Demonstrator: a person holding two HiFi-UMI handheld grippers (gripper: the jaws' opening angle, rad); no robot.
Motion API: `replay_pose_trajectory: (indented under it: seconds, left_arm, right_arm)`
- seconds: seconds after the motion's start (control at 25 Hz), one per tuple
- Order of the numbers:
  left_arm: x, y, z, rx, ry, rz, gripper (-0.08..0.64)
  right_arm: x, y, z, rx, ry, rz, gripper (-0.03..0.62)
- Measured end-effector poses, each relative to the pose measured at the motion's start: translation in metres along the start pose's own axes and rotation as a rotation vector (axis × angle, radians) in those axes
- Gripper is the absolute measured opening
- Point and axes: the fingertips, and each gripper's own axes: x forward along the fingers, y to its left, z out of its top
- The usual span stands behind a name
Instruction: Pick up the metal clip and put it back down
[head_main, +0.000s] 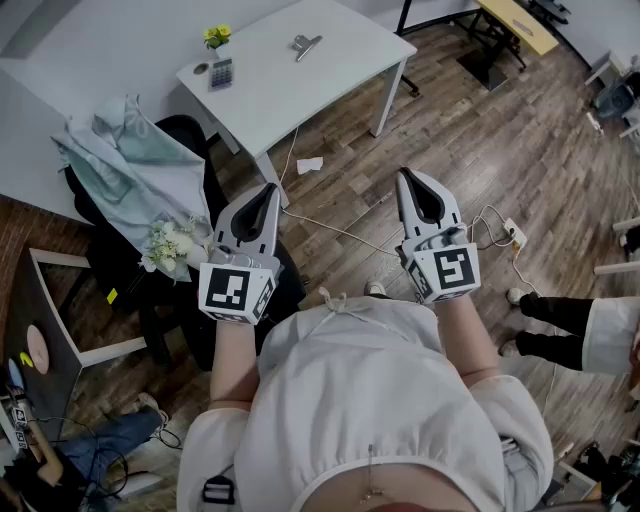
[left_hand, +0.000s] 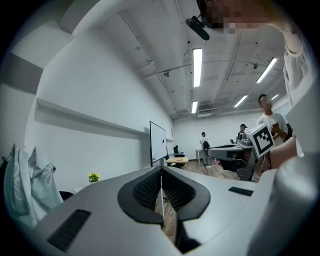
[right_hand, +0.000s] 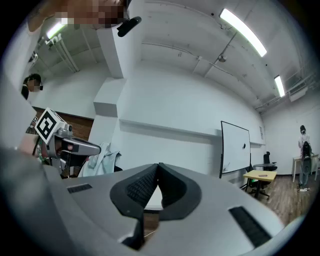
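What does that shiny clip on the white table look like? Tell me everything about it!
The metal clip is small, silvery-grey and shiny. It lies on the white table, toward its far side, on its own, to the right of the yellow flowers in the head view. Only the tabletop touches it. It is too small here to make out its separate parts.

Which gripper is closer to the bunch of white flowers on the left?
Left. The left gripper hangs just right of the white flowers; the right gripper is farther right, past the left one.
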Motion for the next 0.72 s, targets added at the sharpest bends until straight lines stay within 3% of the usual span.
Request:
replay_pose_trajectory:
  seconds: [0.6, 0.64, 0.68, 0.72]
  left_arm:
    - [0.003, 0.010, -0.008, -0.026, -0.004, -0.016, 0.020]
    - [0.004, 0.010, -0.010, -0.030, -0.002, -0.018, 0.020]
    - [0.005, 0.010, -0.011, -0.033, 0.000, -0.019, 0.020]
    - [0.006, 0.009, -0.012, -0.035, 0.003, -0.019, 0.020]
  right_arm:
    - [0.008, 0.006, -0.005, 0.038, 0.001, -0.009, 0.021]
    - [0.010, 0.007, -0.006, 0.029, 0.000, -0.001, 0.144]
    - [0.011, 0.008, -0.007, 0.020, -0.001, 0.011, 0.314]
    - [0.013, 0.007, -0.007, 0.014, -0.005, 0.015, 0.400]
